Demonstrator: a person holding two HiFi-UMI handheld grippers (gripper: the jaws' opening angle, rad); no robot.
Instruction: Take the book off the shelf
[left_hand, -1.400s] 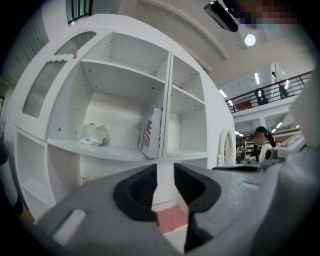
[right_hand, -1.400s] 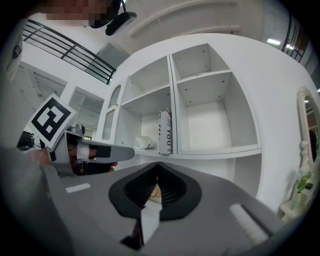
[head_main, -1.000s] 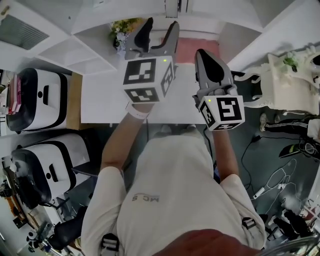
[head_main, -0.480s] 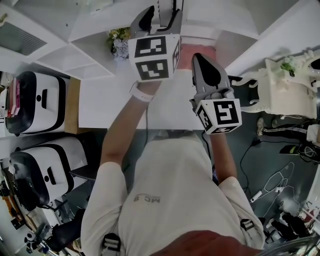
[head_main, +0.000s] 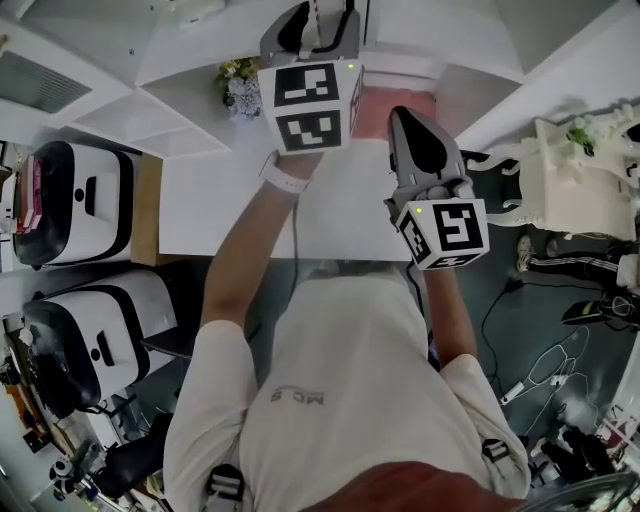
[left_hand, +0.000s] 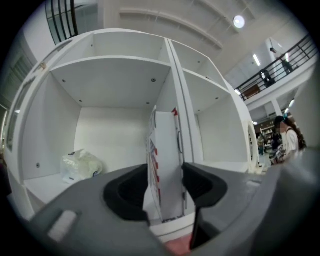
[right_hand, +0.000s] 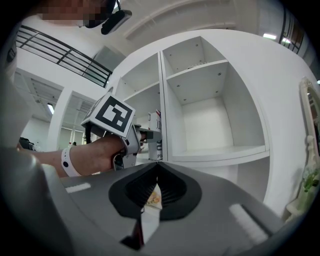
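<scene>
A white book (left_hand: 165, 165) with red and blue print on its spine stands upright in the white shelf (left_hand: 115, 80), against the divider. My left gripper (left_hand: 165, 187) has its jaws on either side of the book and they are closing, with the pads touching both covers. In the head view the left gripper (head_main: 320, 25) reaches into the shelf at the top. The right gripper view shows the book (right_hand: 156, 135) at the divider's edge. My right gripper (head_main: 420, 125) hovers lower right, shut (right_hand: 156, 192) on a thin white card (right_hand: 150, 202) with an orange print.
A crumpled white bag (left_hand: 82, 165) lies at the back left of the book's compartment. Flowers (head_main: 238, 80) sit in a shelf bay to the left. A white table (head_main: 230, 200) is below my arms. White cases (head_main: 75, 195) stand left, a white ornate chair (head_main: 580, 165) right.
My left gripper has moved forward from above the table into the shelf and now straddles the book. The right gripper has barely moved.
</scene>
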